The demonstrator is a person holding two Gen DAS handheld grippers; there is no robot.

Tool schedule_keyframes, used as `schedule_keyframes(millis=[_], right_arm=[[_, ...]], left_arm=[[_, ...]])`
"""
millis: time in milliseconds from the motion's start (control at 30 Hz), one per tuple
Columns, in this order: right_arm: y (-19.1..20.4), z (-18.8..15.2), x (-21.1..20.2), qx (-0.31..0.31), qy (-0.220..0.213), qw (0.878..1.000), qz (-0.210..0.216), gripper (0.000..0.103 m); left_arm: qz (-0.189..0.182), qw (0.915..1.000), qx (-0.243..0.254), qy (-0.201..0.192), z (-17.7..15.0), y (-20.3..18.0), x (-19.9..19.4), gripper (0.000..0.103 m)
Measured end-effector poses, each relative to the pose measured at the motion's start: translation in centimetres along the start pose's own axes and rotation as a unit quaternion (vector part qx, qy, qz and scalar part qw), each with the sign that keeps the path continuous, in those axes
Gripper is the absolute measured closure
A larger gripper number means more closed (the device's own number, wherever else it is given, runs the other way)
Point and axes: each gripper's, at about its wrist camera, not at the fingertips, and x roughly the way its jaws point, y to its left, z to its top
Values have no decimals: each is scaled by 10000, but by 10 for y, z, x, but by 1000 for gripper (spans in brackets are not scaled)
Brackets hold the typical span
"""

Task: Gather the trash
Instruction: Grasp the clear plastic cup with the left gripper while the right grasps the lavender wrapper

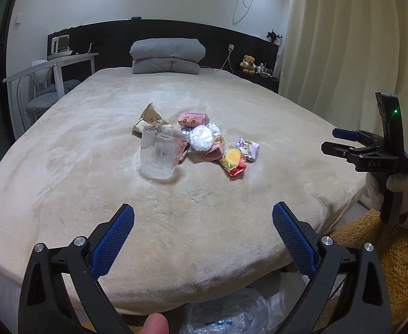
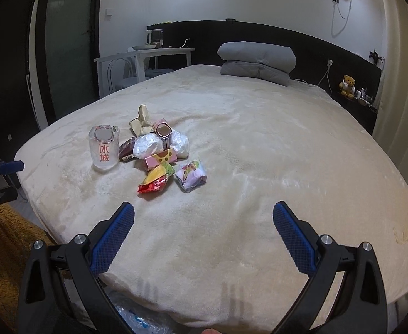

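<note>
Several pieces of trash sit in a loose pile at the centre of both frames, on the cream blanket (image 1: 204, 89) of a bed: a clear plastic cup (image 1: 161, 154) standing upright, a crumpled white wad (image 1: 201, 138), a pink carton (image 1: 193, 119), a yellow-and-red wrapper (image 1: 233, 162) and a pale foil packet (image 1: 249, 148). Both tools hover near the foot of the bed, well short of the pile. The left gripper (image 1: 203, 224) has its blue fingers spread wide and empty; the right gripper (image 2: 203, 224) is likewise spread, holding nothing. A clear plastic bag (image 1: 226, 314) shows at the bottom edge of the frame, below the mattress. The risks appear plain: the cup touches its neighbours, so a careless reach could tip it, and the soft blanket may give beneath thin wrappers, letting fingers pinch fabric instead of litter.
</note>
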Motion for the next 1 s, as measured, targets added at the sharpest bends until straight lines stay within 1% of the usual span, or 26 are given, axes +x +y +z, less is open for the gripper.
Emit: schedule_keyframes(millis=[167, 300, 400, 533, 633, 700, 733, 767, 933, 967, 1000], right_arm=[[-3, 12, 46, -305, 272, 9991, 92, 4], [-3, 18, 86, -610, 558, 9965, 105, 4], [-4, 20, 111, -686, 717, 9949, 176, 4], [-4, 22, 140, -851, 907, 9919, 239, 4], [-1, 23, 155, -1013, 965, 9897, 304, 4], [2, 23, 164, -1121, 1007, 9881, 317, 9], [3, 24, 168, -1152, 1031, 9875, 322, 13], [4, 25, 172, -1173, 1049, 9870, 336, 14], [10, 30, 188, -1333, 983, 9855, 377, 15], [10, 31, 190, -1342, 959, 9855, 389, 18], [10, 32, 192, -1342, 971, 9852, 434, 25]], left_arm=[[52, 9998, 83, 149, 21, 11, 29, 6], [114, 9987, 343, 367, 33, 18, 61, 6], [184, 9974, 468, 509, 39, 27, 86, 6], [243, 9962, 486, 678, 46, 40, 115, 6], [288, 9948, 619, 762, 50, 44, 132, 6], [289, 9943, 656, 786, 52, 46, 142, 6], [301, 9941, 668, 795, 54, 47, 146, 6], [314, 9940, 684, 793, 56, 47, 149, 6], [343, 9937, 735, 778, 63, 55, 167, 6], [343, 9940, 713, 761, 64, 57, 170, 6], [329, 9944, 691, 731, 65, 58, 171, 6]])
